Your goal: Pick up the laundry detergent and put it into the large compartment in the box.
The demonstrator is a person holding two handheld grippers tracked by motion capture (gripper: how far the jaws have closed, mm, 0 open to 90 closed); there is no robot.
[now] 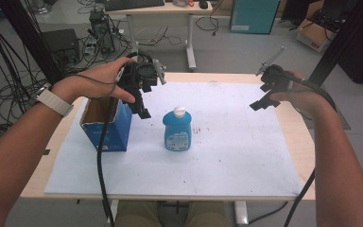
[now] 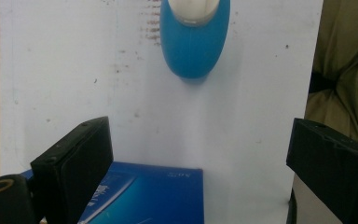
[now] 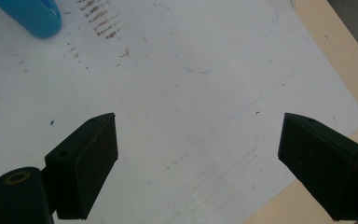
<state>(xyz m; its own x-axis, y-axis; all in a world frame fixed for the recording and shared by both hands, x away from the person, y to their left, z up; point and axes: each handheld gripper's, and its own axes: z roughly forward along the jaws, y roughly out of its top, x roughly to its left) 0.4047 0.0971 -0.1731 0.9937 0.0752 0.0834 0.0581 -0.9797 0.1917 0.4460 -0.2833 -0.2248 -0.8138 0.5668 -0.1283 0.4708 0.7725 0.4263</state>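
A blue bottle (image 1: 177, 129) with a white cap stands upright near the middle of the white sheet (image 1: 227, 142). Left of it sits an open blue cardboard box (image 1: 105, 124). My left gripper (image 1: 142, 111) hangs in the air over the box's right side, jaws wide open and empty. In the left gripper view the blue bottle (image 2: 195, 42) lies ahead and the blue box (image 2: 154, 196) sits just below the open left gripper (image 2: 200, 168). My right gripper (image 1: 260, 103) is held above the sheet's far right, open and empty; the right gripper view shows the bottle (image 3: 30, 16) at its top left.
The white sheet covers a wooden table (image 1: 298, 137) whose bare edge shows at the right. Behind the table stand a desk (image 1: 160, 9), cables on the floor (image 1: 9, 75) and a cardboard box (image 1: 314, 33). The person's lap (image 2: 345, 70) shows in the left gripper view.
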